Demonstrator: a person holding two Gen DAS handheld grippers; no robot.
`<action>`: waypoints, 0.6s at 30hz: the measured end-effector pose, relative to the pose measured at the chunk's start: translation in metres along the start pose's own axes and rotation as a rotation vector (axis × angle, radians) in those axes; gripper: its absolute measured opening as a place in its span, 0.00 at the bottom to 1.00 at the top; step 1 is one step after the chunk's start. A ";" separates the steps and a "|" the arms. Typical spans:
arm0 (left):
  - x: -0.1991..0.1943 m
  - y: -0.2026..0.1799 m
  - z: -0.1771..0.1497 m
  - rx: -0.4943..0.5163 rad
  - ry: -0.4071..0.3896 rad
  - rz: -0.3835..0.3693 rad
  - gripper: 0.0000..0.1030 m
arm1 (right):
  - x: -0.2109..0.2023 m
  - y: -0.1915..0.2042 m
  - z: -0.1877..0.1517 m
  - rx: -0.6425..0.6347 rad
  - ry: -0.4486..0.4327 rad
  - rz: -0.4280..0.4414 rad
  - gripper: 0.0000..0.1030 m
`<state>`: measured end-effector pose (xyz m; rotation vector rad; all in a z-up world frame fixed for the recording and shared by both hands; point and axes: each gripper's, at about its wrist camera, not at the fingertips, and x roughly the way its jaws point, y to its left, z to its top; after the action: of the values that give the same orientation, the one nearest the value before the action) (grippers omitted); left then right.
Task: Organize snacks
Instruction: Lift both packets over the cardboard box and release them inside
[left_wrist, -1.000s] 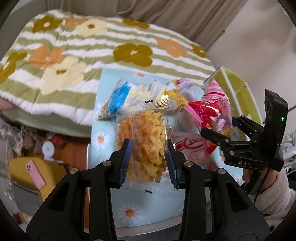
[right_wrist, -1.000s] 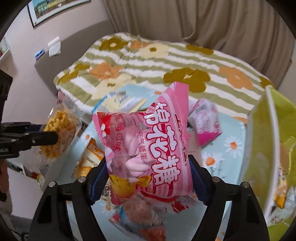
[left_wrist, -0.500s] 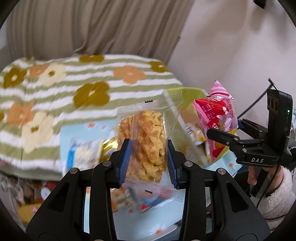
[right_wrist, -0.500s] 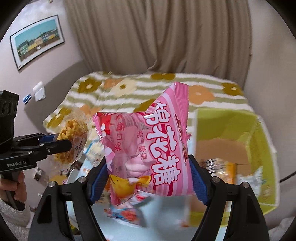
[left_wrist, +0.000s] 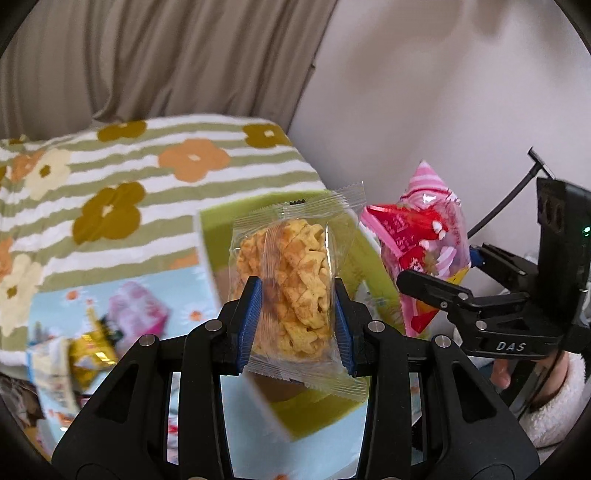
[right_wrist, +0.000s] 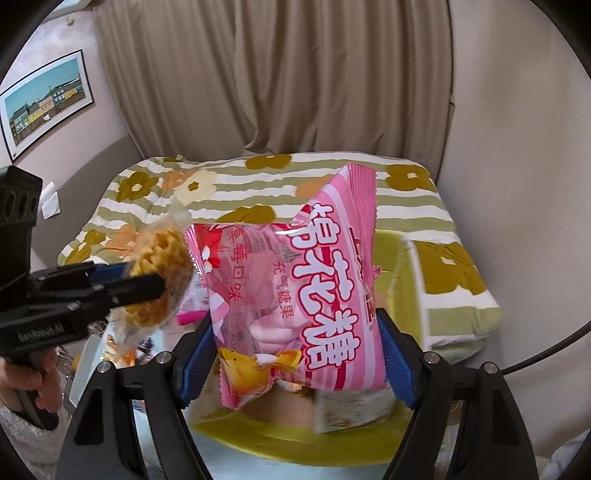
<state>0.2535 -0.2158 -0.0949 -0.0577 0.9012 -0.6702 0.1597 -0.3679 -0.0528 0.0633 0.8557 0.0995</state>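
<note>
left tongs (left_wrist: 298, 325): black, blue pads, silver screws | right tongs (right_wrist: 298, 363): same | sleeves: white fleece

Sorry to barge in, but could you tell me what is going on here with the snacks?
A person is sorting snacks with a handheld claw in each hand. The left claw is shut on a clear packet of golden crackers, and the right claw is shut on a pink marshmallow bag. Both are held up in the air over a yellow-green box that sits on a flowery tablecloth. Neither snack has been dropped in yet; a few other packets lie on the cloth.
</note>
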 end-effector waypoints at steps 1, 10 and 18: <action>0.010 -0.003 0.002 -0.005 0.011 0.002 0.33 | 0.001 -0.010 0.000 0.009 0.006 0.002 0.73; 0.083 -0.030 0.005 0.008 0.119 0.097 0.39 | 0.029 -0.058 -0.010 0.096 0.074 0.050 0.73; 0.094 -0.021 -0.003 0.026 0.146 0.146 0.97 | 0.038 -0.073 -0.015 0.149 0.093 0.052 0.73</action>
<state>0.2812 -0.2841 -0.1567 0.0812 1.0266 -0.5549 0.1774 -0.4355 -0.0982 0.2225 0.9537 0.0881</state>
